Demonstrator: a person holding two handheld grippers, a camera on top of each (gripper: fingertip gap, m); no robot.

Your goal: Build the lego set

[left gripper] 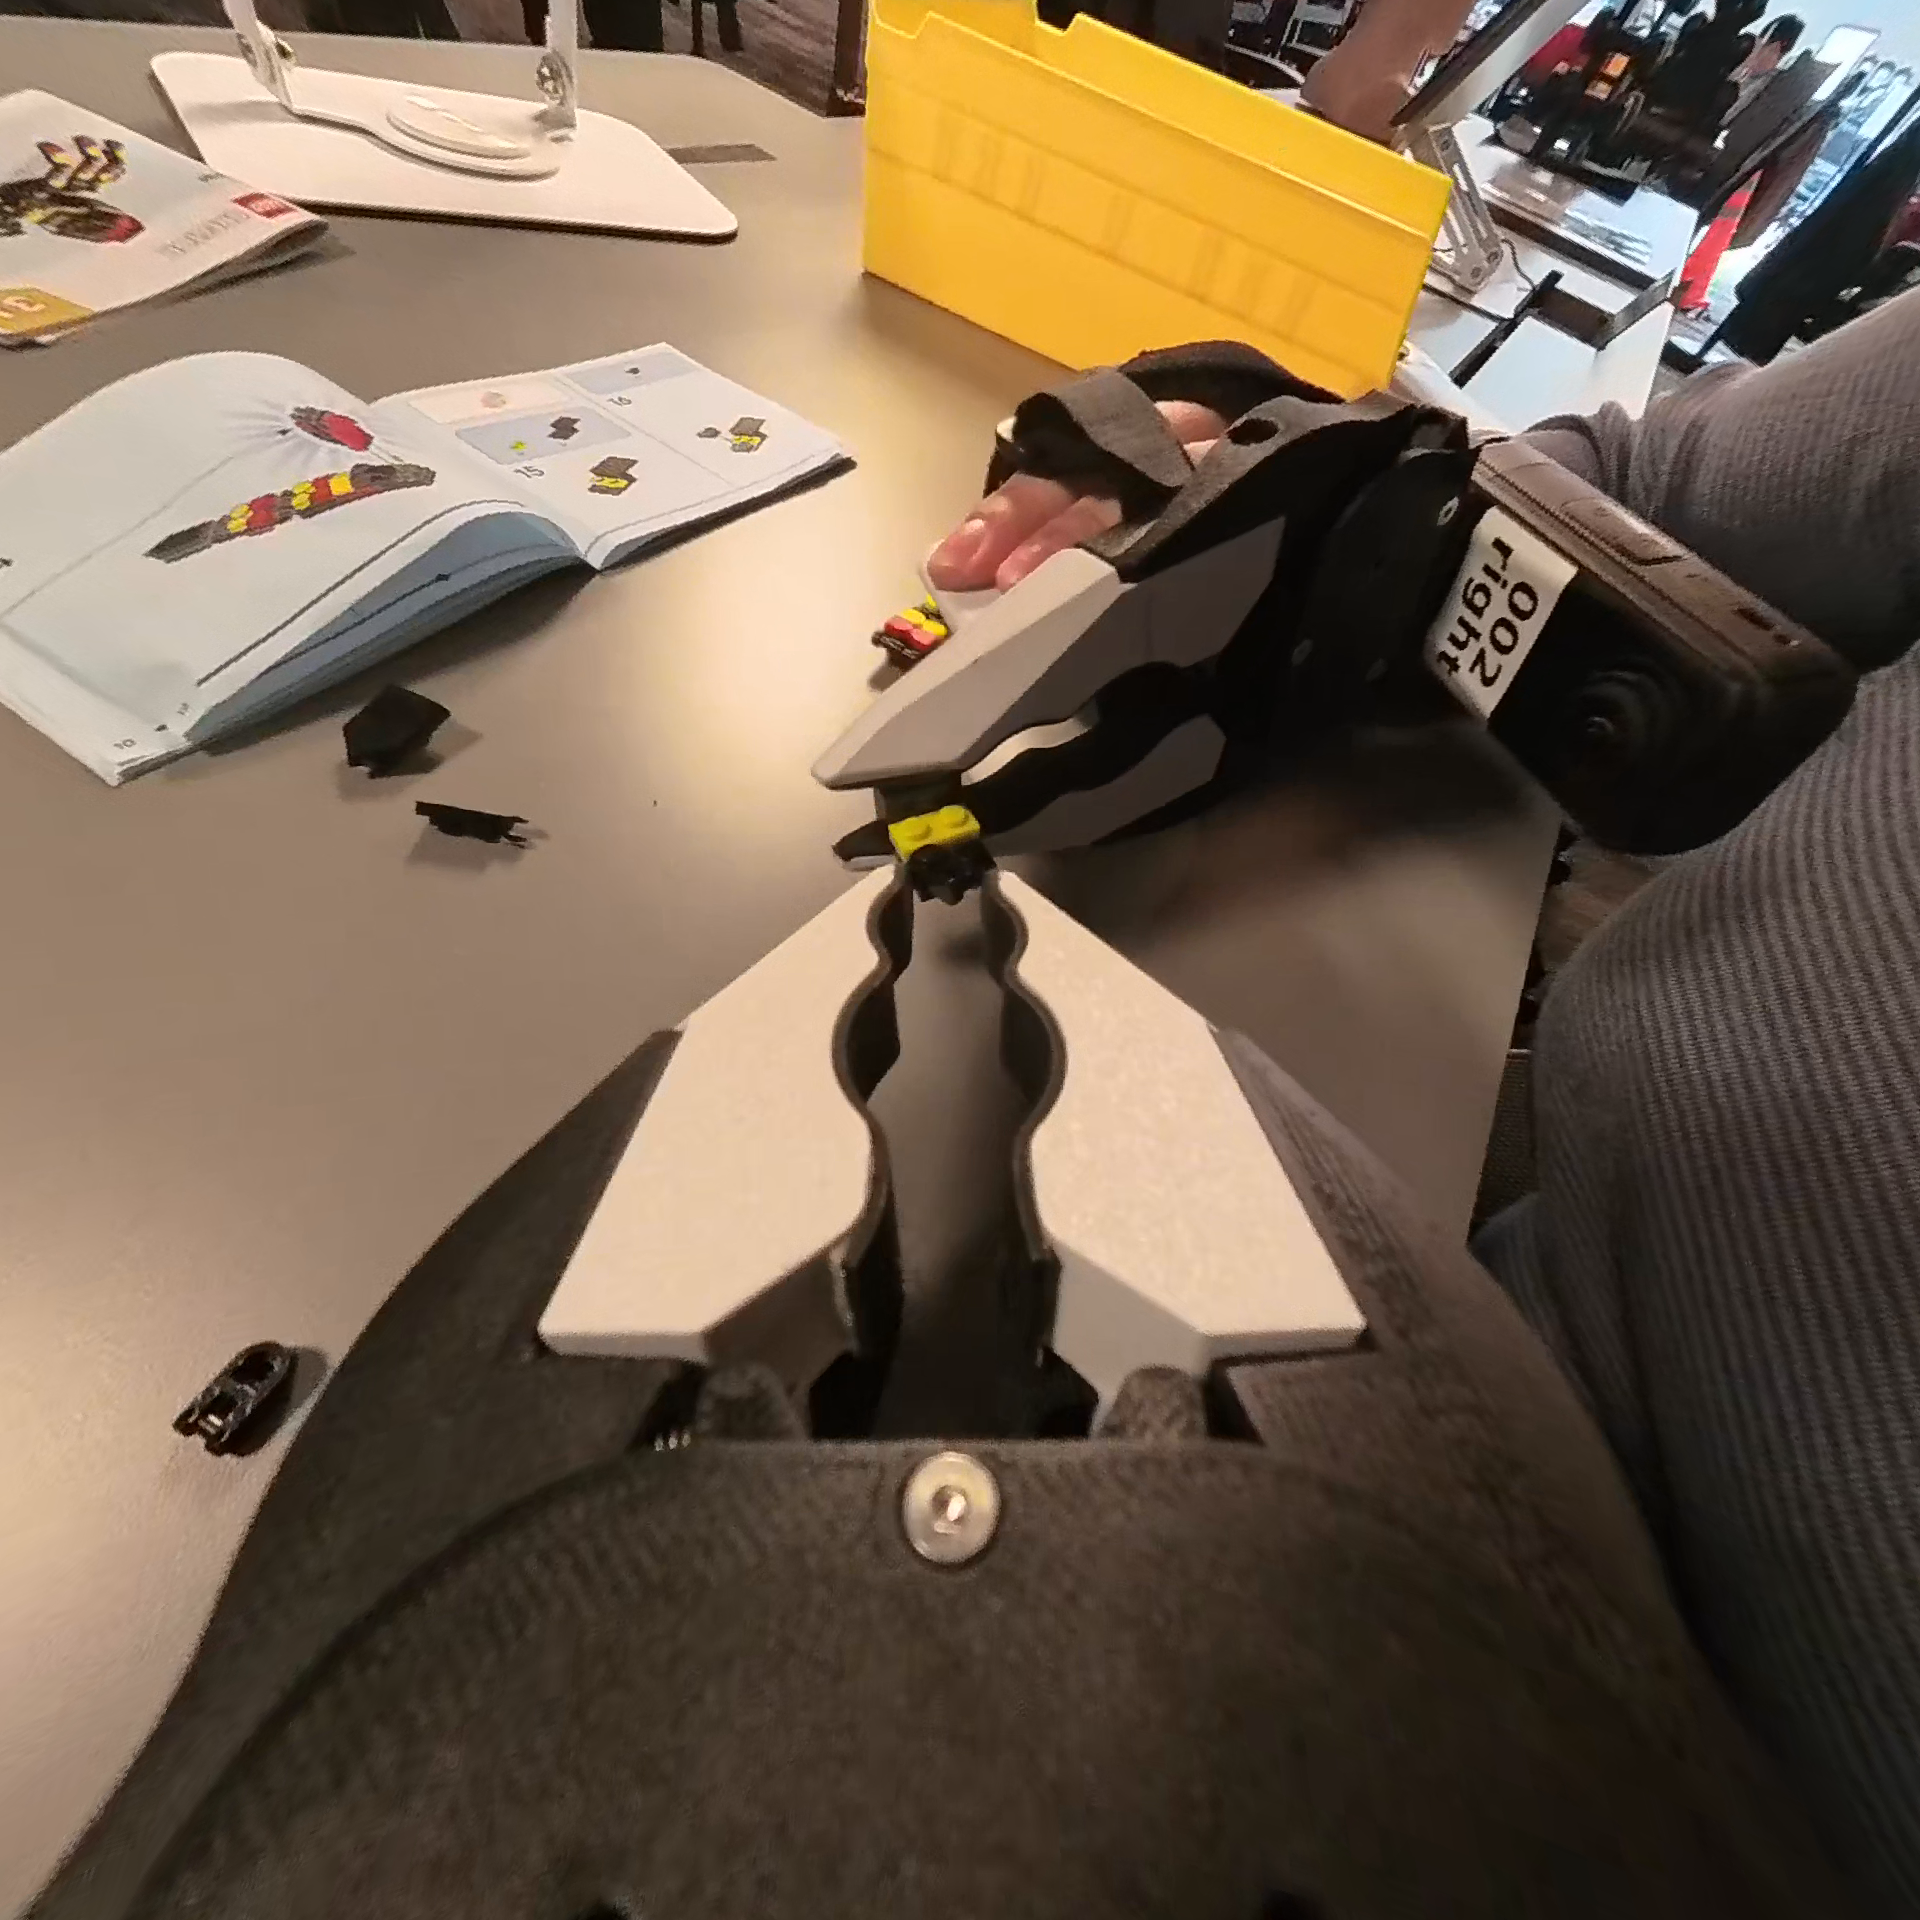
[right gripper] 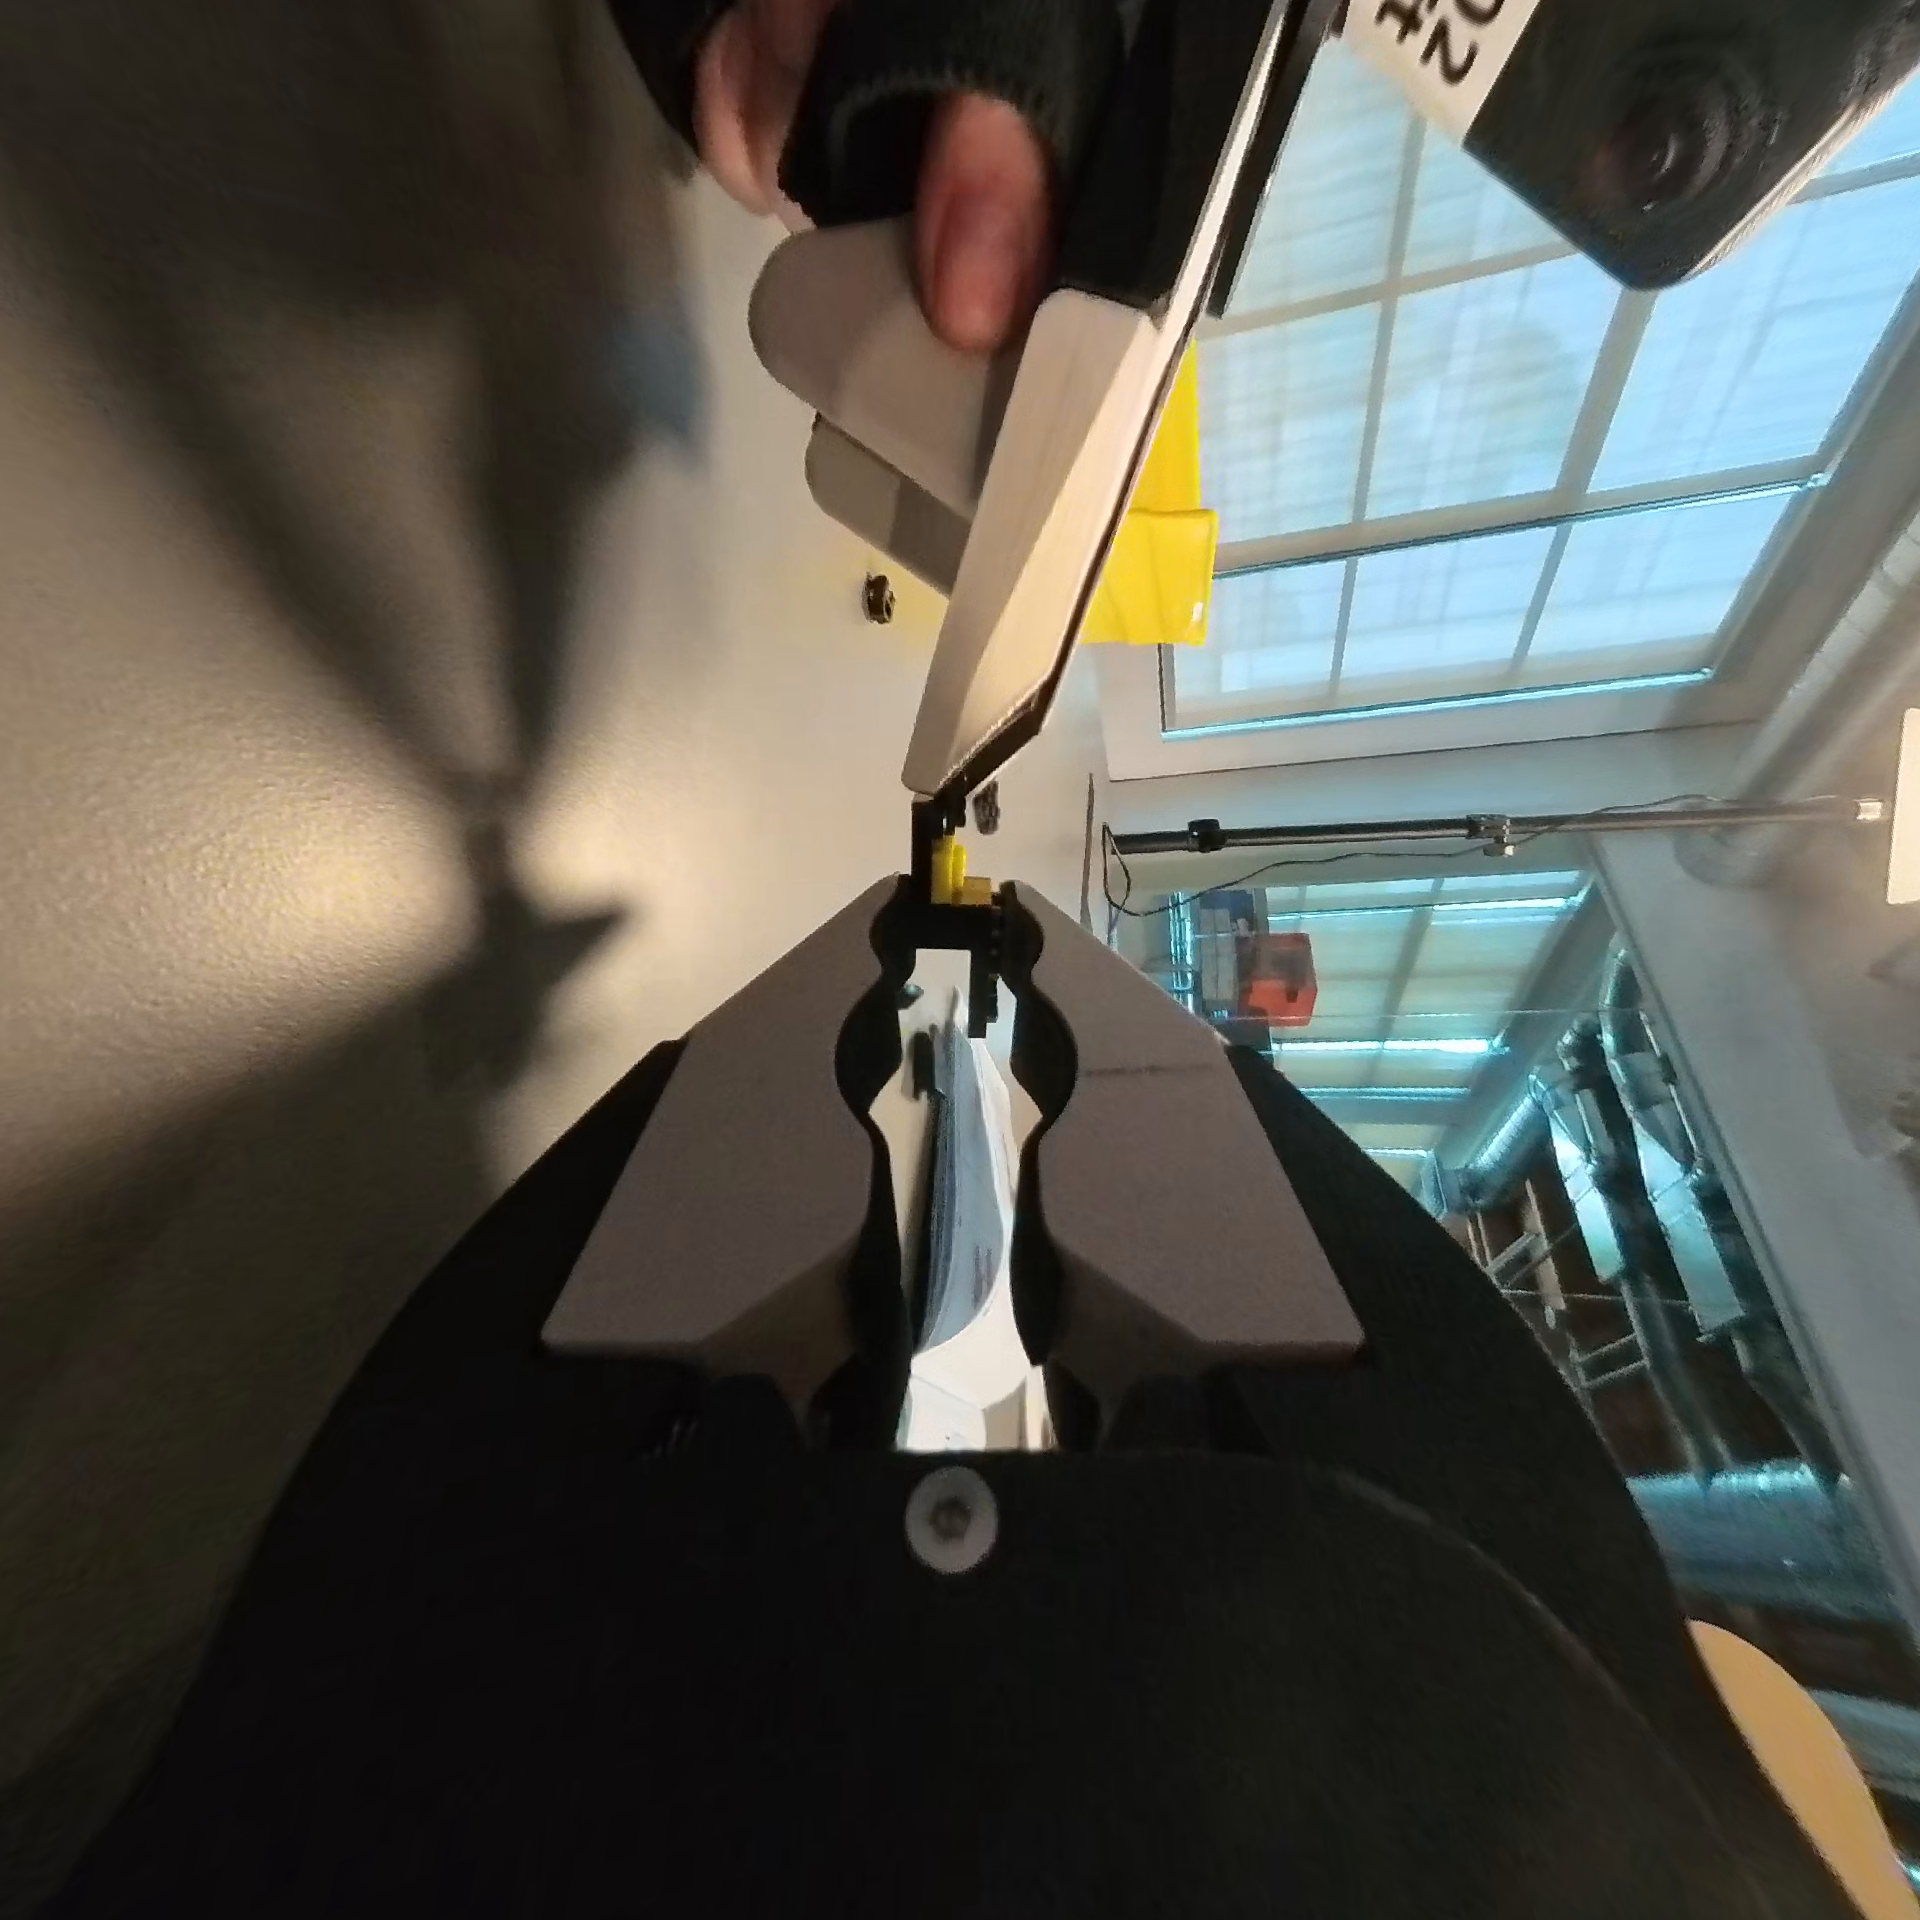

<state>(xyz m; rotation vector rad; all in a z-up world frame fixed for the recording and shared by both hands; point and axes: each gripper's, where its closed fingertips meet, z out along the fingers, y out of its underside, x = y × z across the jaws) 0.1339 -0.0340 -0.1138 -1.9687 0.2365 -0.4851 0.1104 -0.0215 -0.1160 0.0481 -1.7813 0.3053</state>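
Left wrist view. Left gripper (left gripper: 943, 883) at centre, fingers nearly together and clamped on a small black Lego piece (left gripper: 948, 871) at their tips. Right gripper (left gripper: 914, 805) entering from 3 o'clock, fingers closed on a lime-yellow two-stud plate (left gripper: 935, 828) with black parts beneath, touching the black piece from above. Gloved hand (left gripper: 1049, 499) strapped onto the right gripper at 1 o'clock, bare fingertips showing. Grey table (left gripper: 644, 665) beneath. Open instruction booklet (left gripper: 395, 520) at 10 o'clock; second, closed booklet (left gripper: 114, 208) at 11 o'clock. Two loose black pieces just below the open booklet: a chunky one (left gripper: 393, 725) and a flat one (left gripper: 473, 821). Small black clip-like piece (left gripper: 237, 1397) at 8 o'clock, close to the left gripper body. Red, yellow and black sub-assembly (left gripper: 914, 629) on the table just beyond the right gripper, partly hidden. Yellow bin (left gripper: 1132, 197) at 12 to 1 o'clock. White stand base (left gripper: 457, 156) at 11 o'clock.

Right wrist view, rolled sideways. Right gripper (right gripper: 951, 899) at centre, fingers clamped on the black-and-yellow assembly (right gripper: 951, 883). Left gripper descending from 12 o'clock, tip meeting the assembly; exact contact too small to resolve. Windows (right gripper: 1507, 468) at 2 o'clock.
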